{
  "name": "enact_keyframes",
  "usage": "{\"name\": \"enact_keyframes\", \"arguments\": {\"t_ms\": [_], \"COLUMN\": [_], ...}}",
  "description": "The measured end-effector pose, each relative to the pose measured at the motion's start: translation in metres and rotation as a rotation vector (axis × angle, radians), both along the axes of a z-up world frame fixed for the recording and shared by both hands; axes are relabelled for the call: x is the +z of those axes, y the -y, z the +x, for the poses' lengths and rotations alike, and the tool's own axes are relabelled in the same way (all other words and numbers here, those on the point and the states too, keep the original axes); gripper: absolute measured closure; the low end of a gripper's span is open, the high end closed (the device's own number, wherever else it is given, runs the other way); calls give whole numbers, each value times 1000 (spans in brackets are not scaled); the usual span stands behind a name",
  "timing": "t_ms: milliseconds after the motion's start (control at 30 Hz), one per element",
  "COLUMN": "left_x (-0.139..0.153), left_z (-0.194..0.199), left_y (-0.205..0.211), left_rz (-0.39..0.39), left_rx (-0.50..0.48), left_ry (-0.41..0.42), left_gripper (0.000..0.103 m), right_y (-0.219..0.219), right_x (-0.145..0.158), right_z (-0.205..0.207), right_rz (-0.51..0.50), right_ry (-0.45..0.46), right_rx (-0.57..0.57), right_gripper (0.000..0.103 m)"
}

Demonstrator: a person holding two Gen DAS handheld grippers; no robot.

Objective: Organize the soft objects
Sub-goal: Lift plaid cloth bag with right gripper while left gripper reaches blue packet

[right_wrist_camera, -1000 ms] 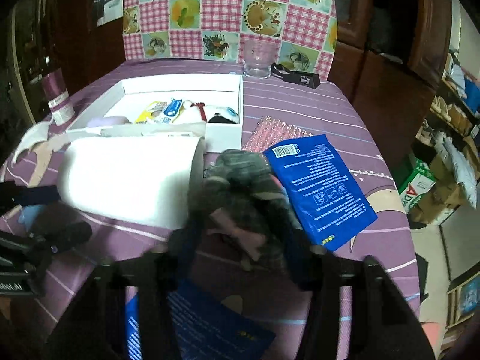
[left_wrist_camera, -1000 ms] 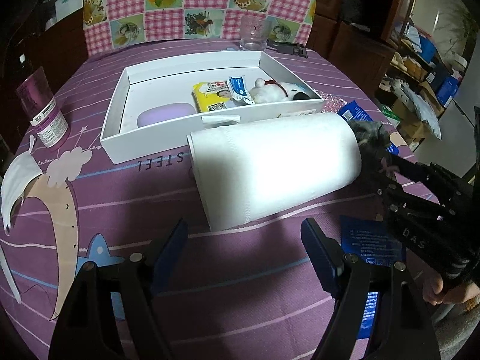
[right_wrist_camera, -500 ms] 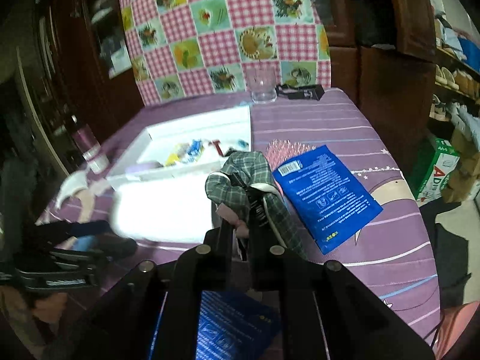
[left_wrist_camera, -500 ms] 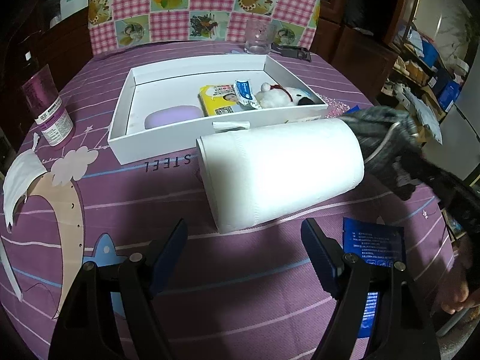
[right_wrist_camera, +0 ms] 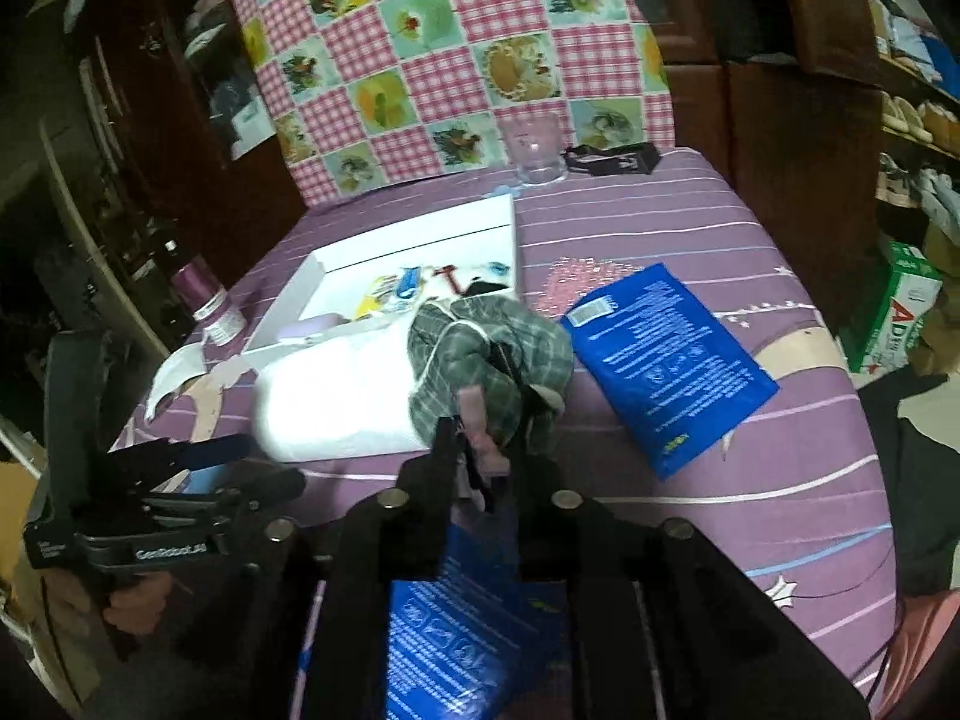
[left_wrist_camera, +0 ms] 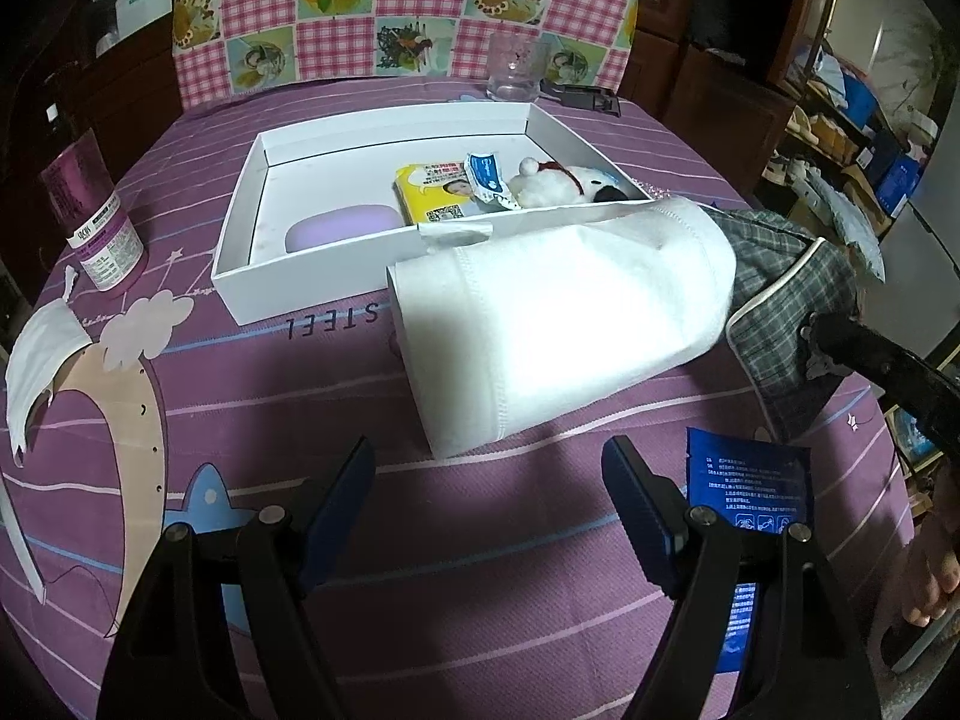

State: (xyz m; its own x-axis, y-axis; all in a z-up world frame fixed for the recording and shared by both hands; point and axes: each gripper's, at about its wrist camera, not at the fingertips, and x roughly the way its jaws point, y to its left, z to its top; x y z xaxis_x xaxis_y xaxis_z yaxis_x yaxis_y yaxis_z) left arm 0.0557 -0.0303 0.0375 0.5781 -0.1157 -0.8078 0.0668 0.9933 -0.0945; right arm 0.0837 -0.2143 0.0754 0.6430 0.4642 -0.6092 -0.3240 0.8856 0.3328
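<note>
a: which step is in hand?

b: carrying, i'd judge. the right gripper has the plaid cloth pouch pinched between its jaws, raised off the bench beside the right end of the white roll. the jaws are easing apart slightly, yet the cloth is between them and hangs from them, so the grip holds.

a: and the left gripper?

b: jaws wide apart, nothing in them, hovering over the purple cloth just short of the roll.

a: next move?

b: probably over the roll and down into the white box. the right half of the box is taken: a yellow tissue pack, a blue sachet and a small plush toy, with a lilac pad near the front wall. the back left part is bare, so that is the open room.

a: edges to mind?

b: the roll lies touching the box's front wall, so the pouch must clear both. the pouch is floppy and could drag on the rim. the glass cup stands well behind the box. the blue packet lies flat to the right, out of the path.
</note>
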Motion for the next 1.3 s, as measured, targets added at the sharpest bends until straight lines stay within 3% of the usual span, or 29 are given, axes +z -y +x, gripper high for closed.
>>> {"name": "enact_keyframes", "arguments": {"t_ms": [100, 167, 233, 433, 600, 733, 833, 933, 1100, 1233, 1300], "left_x": [-1, -1, -1, -2, -2, -1, -1, -2, -4, -7, -8], "left_z": [0, 0, 0, -1, 0, -1, -3, -3, -4, -5, -7], "left_y": [0, 0, 1, 3, 2, 3, 6, 8, 12, 19, 22], "left_rz": [1, 1, 2, 6, 3, 1, 5, 7, 7, 3, 3], "left_rx": [1, 1, -3, -6, -3, -14, -27, -39, -66, -112, -133], "left_ry": [-5, -7, -9, -13, -17, -13, -14, -21, -40, -62, -69], "left_gripper": [25, 25, 25, 25, 25, 25, 25, 25, 25, 25, 25], "right_y": [9, 15, 22, 26, 25, 10, -8, -15, -4, 4, 5], "right_x": [0, -1, -1, -17, -18, -21, -28, -30, -27, -10, -11], "right_z": [1, 2, 4, 19, 19, 20, 20, 20, 17, 4, 7], "right_rz": [25, 54, 92, 68, -24, -161, -276, -348, -308, -229, -233], "right_ry": [-6, -11, -8, -93, -56, -21, 0, 9, -2, 90, 83], "right_rx": [-40, -59, -76, -153, -224, -222, -184, -182, -226, -230, -236], "right_gripper": [71, 48, 44, 43, 43, 41, 32, 30, 30, 30, 30]}}
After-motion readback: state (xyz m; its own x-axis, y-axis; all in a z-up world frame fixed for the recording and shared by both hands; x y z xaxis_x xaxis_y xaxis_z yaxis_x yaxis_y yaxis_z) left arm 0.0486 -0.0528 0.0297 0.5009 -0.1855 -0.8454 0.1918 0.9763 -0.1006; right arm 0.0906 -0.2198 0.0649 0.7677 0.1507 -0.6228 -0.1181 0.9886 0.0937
